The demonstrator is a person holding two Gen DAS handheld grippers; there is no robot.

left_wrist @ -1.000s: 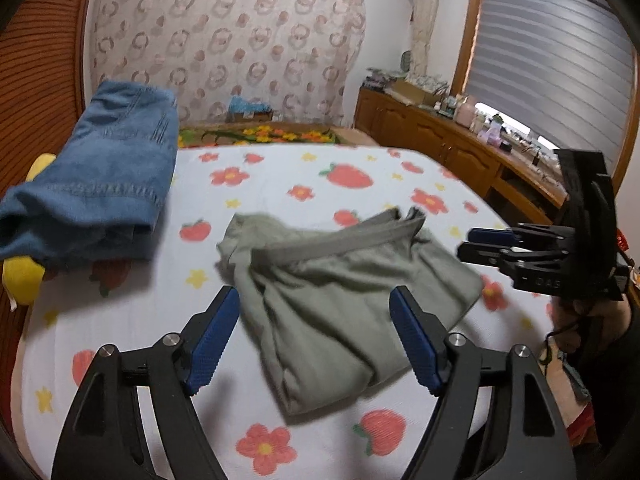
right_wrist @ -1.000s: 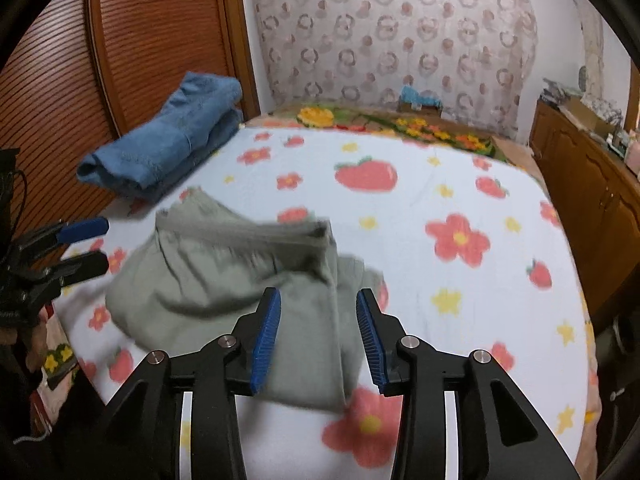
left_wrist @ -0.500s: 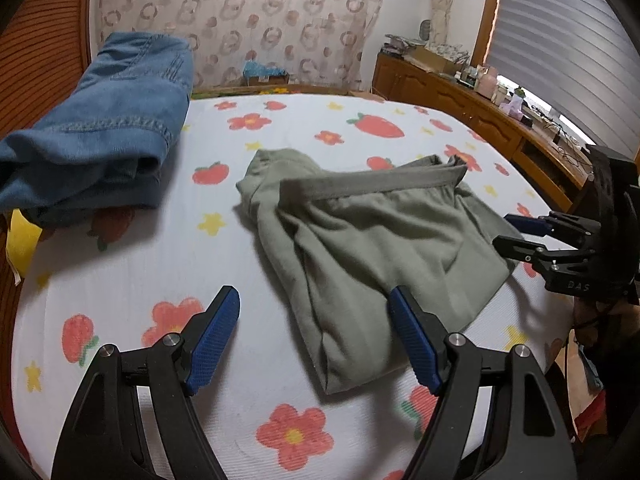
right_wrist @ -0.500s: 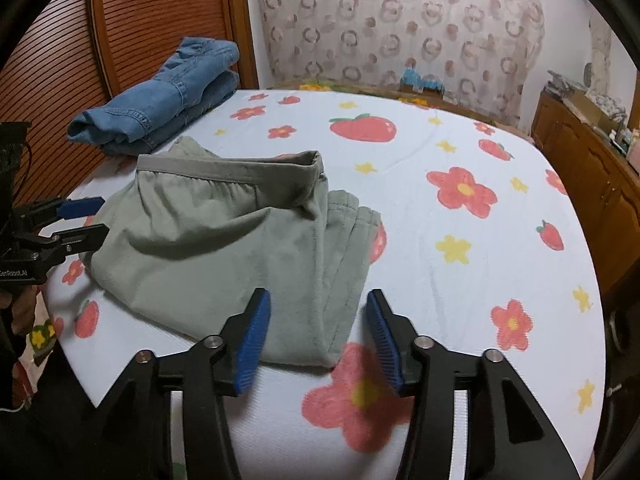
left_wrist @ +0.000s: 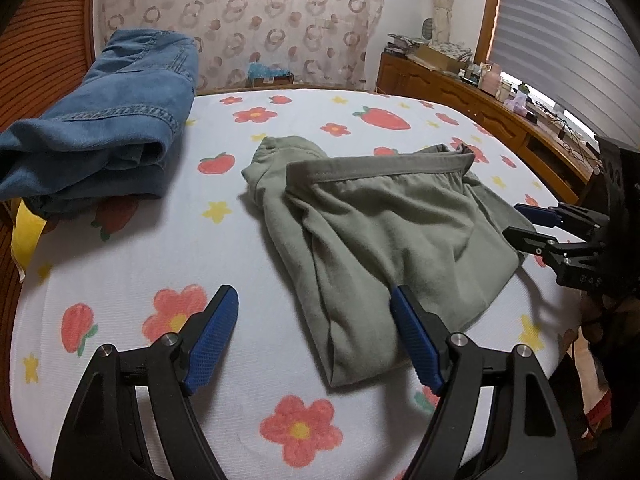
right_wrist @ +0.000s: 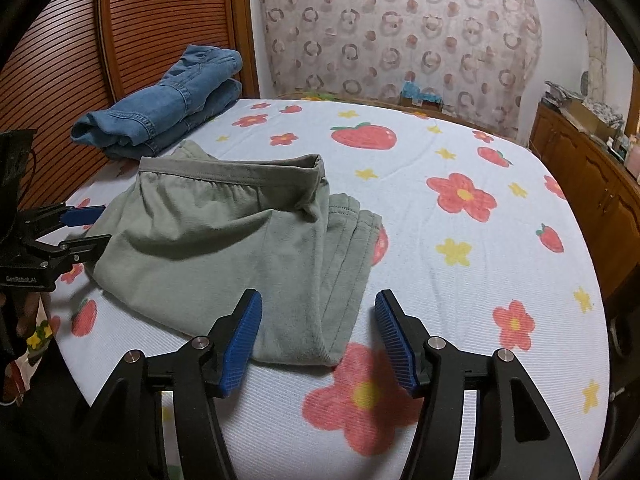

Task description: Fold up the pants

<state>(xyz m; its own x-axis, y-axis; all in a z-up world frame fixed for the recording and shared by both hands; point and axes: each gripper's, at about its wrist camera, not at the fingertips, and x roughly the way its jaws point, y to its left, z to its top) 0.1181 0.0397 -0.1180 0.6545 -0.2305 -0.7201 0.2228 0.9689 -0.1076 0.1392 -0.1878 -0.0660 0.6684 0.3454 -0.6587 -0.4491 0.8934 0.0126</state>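
Observation:
The folded grey-green pants [left_wrist: 380, 232] lie on the flowered bed cover [left_wrist: 160, 264], waistband at the far side and cuffs stacked on the right [right_wrist: 352, 232]. My left gripper [left_wrist: 312, 296] hovers open over their near left corner, its blue pads apart from the cloth. My right gripper [right_wrist: 318, 298] hangs above the near fold edge; its jaws are opening, and the cloth lies below them, not pinched. From the other hand's camera each gripper shows at the pants' side: the right gripper [left_wrist: 528, 224], the left gripper [right_wrist: 92, 226].
A folded pair of blue jeans [right_wrist: 168, 104] rests at the far left of the bed, against a slatted wooden panel [right_wrist: 80, 60]. Something yellow [left_wrist: 24, 232] pokes out beneath the jeans. A wooden dresser [left_wrist: 480, 104] with clutter runs along the right wall.
Both grippers have sunk toward the bed. The right jaws have spread wider. The pants, blurred a second ago, now lie still and flat.

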